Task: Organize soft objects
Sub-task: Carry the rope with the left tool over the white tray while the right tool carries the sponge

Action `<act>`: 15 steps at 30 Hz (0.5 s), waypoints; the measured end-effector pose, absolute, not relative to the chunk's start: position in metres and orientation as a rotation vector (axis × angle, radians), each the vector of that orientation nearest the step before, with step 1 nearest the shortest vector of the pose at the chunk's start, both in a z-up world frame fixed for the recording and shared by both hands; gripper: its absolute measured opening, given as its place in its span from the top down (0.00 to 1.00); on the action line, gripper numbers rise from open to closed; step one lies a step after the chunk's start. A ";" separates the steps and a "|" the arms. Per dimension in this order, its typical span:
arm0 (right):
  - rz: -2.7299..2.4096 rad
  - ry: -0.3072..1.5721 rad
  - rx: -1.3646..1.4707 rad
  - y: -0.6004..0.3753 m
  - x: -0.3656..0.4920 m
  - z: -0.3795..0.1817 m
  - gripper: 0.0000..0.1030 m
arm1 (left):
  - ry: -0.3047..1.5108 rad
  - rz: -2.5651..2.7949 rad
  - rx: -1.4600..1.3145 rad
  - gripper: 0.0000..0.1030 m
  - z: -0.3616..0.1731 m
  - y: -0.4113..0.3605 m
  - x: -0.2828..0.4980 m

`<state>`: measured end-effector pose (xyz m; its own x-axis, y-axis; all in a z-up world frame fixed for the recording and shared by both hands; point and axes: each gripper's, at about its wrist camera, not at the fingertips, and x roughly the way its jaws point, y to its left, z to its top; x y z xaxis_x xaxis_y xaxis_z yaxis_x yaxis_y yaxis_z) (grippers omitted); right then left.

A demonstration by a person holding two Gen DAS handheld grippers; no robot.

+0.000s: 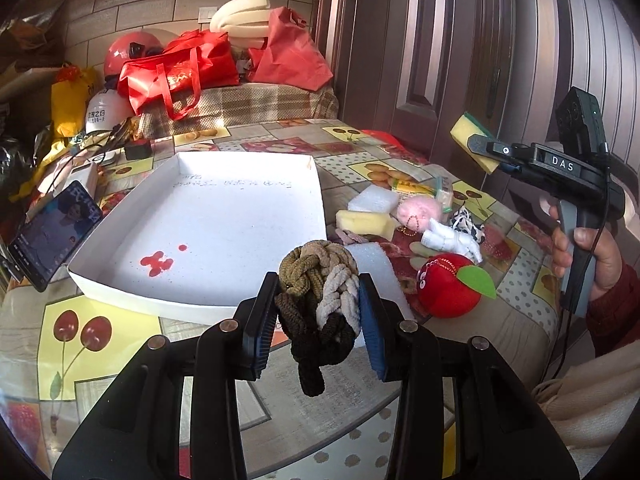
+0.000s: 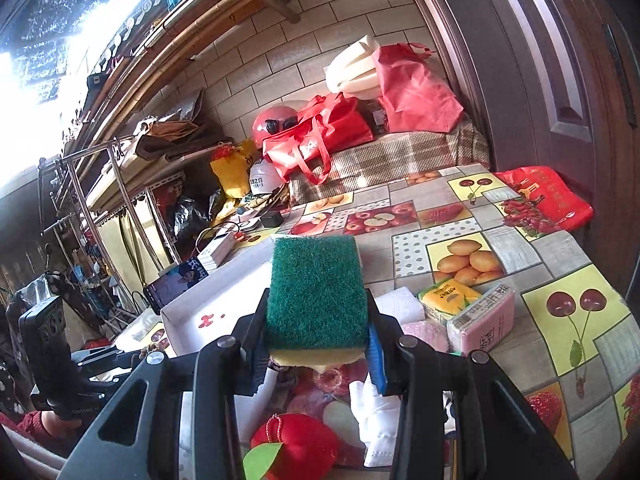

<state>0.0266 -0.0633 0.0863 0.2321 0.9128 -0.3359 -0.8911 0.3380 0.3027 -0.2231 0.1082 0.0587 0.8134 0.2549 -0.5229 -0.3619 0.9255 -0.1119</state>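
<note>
While white tray [image 1: 120, 264] sits bare, both tongs loaded.

The left gripper [image 1: 318, 300] is clamped on a bundle of hair ties [image 1: 318, 292], while the right gripper [image 2: 318, 332], raised in the right hand [image 1: 588, 256], pinches a sponge [image 2: 318, 288].

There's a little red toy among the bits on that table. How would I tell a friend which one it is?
Start at the big white tray on the fruit-patterned tablecloth. To its right lies a heap of sponges and small soft toys; at the near edge of the heap sits the plush apple. It is the only round red thing there, with a green felt leaf and a bead chain on top.
</note>
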 end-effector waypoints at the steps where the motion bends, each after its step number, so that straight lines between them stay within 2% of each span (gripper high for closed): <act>1: 1.238 0.500 0.051 -0.064 0.026 0.087 0.62 | 0.518 0.343 -0.219 0.63 0.060 0.111 -0.226; 15: 1.283 0.452 0.023 -0.053 0.011 0.110 0.61 | 0.483 0.456 -0.177 0.63 0.089 0.136 -0.238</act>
<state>0.0114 -0.0528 0.1105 0.2089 0.9268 -0.3120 -0.9180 0.2959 0.2642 -0.2377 0.1362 0.0895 0.7879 0.3796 -0.4849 -0.4619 0.8850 -0.0577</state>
